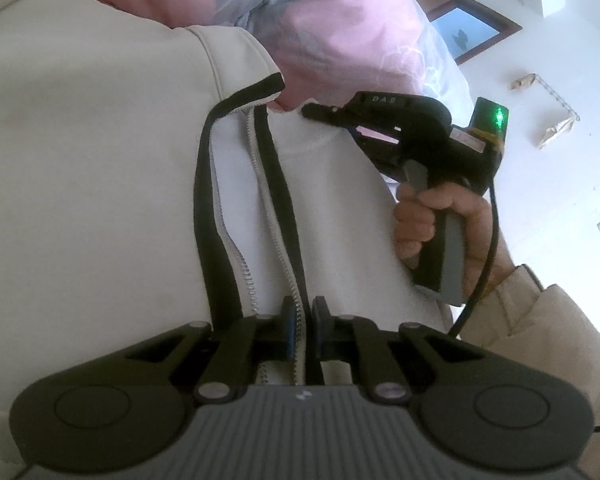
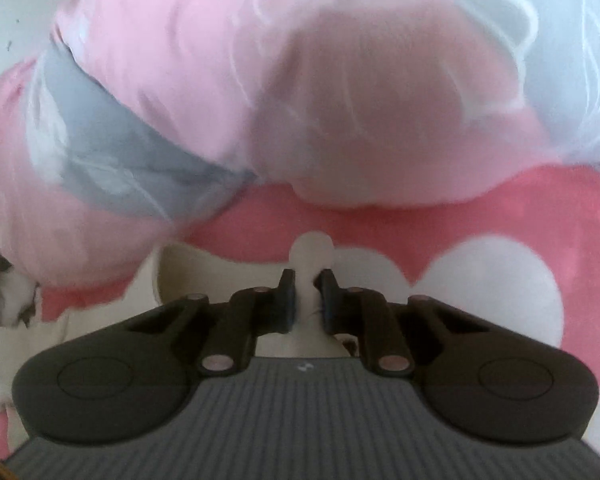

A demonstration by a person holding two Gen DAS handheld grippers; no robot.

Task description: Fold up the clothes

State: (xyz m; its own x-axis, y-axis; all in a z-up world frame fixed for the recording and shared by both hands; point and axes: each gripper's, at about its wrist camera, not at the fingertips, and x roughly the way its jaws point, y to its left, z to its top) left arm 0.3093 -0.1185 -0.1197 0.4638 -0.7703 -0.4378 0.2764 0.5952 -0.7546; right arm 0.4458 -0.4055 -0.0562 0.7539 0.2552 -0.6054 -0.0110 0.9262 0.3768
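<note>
Cream fabric of a zip-front jacket [image 1: 100, 200] fills the left wrist view from 6 o'clock up to 11 o'clock, lying spread on the pink-and-white bedding [image 2: 540, 216]. Nearest the camera, the left gripper [image 1: 304, 328] is pinched nearly closed on the jacket's black-edged zipper band [image 1: 276, 200], whose silver teeth run between the fingers [image 1: 288, 324]. Farther off at 2 o'clock, the right gripper [image 1: 312, 112] bites the pale fabric near the collar, held by a hand [image 1: 440, 224] in a beige sleeve [image 1: 540, 320]. In the right wrist view that gripper [image 2: 308, 292] is clamped nearly closed on a small bunched fold of cream cloth [image 2: 312, 252] poking out past its tips. Beyond, from 10 to 2 o'clock, lies a puffy pink and grey quilt [image 2: 300, 100]. Farthest, at 1 o'clock in the left view, a framed picture [image 1: 468, 36] hangs on the white wall.
</note>
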